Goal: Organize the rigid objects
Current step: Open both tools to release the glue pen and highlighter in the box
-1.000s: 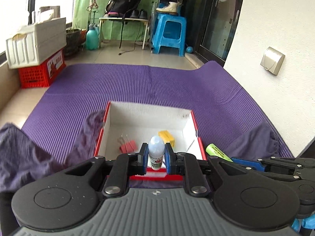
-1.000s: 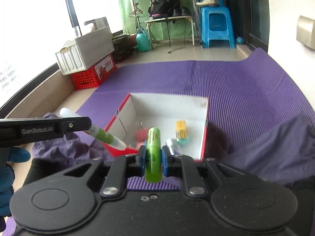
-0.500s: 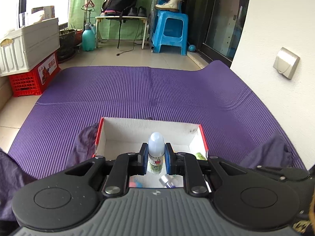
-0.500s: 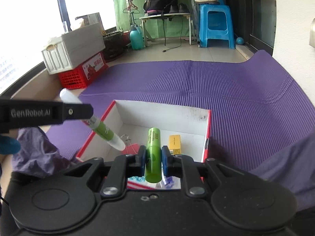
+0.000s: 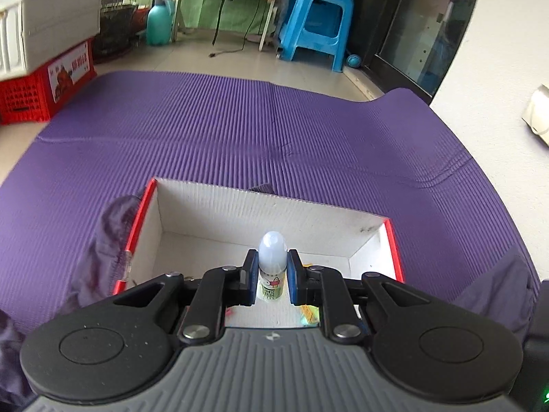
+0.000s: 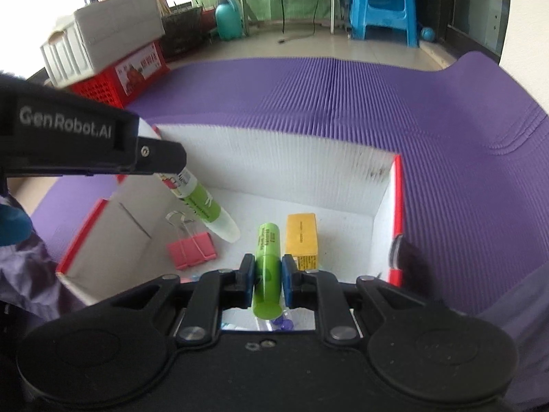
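Downward and forward, in the left wrist view, the left gripper (image 5: 271,281) is pitched above the near part of a white box with red edges (image 5: 267,206); its blue pads are closed on a small glue bottle (image 5: 271,267) with a rounded translucent cap, held upright between them; the box is set on a purple ribbed mat (image 5: 240,130), whose wide surface beyond the far wall is left bare up to the tiled floor; a purple cloth (image 5: 106,240) is draped against the box's left red edge, and the right red edge is seen just beside more cloth.

Similarly, in the right wrist view, the right gripper (image 6: 268,283) is tilted down over the near wall of the same box (image 6: 274,161); its pads are clamped on a green highlighter (image 6: 266,267), pointed forward into the box; the left gripper (image 6: 103,147) is seen entering from the left above the left wall, with the glue bottle (image 6: 202,206) angled down, its tip above the box floor; on that floor a pink binder clip (image 6: 192,249) and a yellow block (image 6: 301,233) are laid, the block just right of the highlighter; bare floor is left toward the far wall and the right wall.
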`<act>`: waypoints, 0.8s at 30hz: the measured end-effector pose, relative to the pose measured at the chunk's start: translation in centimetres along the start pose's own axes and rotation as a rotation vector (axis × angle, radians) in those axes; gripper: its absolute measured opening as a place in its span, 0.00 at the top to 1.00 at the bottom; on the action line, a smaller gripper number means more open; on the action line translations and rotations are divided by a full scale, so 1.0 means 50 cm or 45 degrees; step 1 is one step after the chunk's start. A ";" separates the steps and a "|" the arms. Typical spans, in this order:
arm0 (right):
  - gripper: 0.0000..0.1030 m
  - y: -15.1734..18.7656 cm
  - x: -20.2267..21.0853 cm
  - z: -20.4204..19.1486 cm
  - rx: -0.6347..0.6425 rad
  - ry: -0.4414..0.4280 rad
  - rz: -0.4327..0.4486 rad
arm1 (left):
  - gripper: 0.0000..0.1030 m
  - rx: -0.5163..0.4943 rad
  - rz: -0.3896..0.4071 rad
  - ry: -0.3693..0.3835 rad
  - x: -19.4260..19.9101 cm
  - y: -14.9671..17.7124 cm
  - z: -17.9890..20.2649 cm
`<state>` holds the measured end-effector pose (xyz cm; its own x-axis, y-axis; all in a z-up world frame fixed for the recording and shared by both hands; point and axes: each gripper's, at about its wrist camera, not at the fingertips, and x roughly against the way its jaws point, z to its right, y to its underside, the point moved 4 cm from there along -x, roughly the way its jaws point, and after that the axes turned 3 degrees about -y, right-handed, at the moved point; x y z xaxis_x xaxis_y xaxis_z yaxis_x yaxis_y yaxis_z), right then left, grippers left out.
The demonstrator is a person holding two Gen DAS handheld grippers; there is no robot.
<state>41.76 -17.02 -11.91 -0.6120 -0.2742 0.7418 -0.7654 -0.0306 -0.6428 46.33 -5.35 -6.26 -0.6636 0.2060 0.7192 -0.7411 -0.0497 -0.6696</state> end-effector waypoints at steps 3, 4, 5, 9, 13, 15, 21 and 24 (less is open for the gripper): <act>0.86 0.002 -0.034 0.001 0.002 0.011 -0.023 | 0.84 0.030 -0.012 0.008 -0.033 0.004 -0.011; 0.86 0.004 -0.045 0.002 0.000 0.012 -0.031 | 0.84 0.035 -0.011 0.003 -0.042 0.007 -0.014; 0.86 0.004 -0.055 0.003 -0.002 0.011 -0.038 | 0.84 0.041 -0.008 0.000 -0.050 0.010 -0.019; 0.86 0.009 -0.088 0.001 0.005 0.018 -0.057 | 0.84 0.081 -0.022 0.013 -0.081 0.025 -0.038; 0.86 0.015 -0.107 0.001 0.014 0.021 -0.074 | 0.84 0.096 -0.024 -0.002 -0.094 0.036 -0.055; 0.86 0.019 -0.111 -0.001 0.021 0.025 -0.083 | 0.84 0.114 -0.017 0.010 -0.094 0.039 -0.064; 0.85 0.020 -0.119 -0.002 0.024 0.021 -0.109 | 0.82 0.148 -0.051 0.005 -0.082 0.064 -0.090; 0.85 0.025 -0.122 -0.001 0.022 0.016 -0.118 | 0.80 0.181 -0.091 -0.003 -0.077 0.083 -0.103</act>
<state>44.50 -15.35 -17.22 -0.5412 -0.2576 0.8004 -0.8153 -0.0721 -0.5745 46.34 -1.30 -12.79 -0.6090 0.2119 0.7643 -0.7931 -0.1728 -0.5841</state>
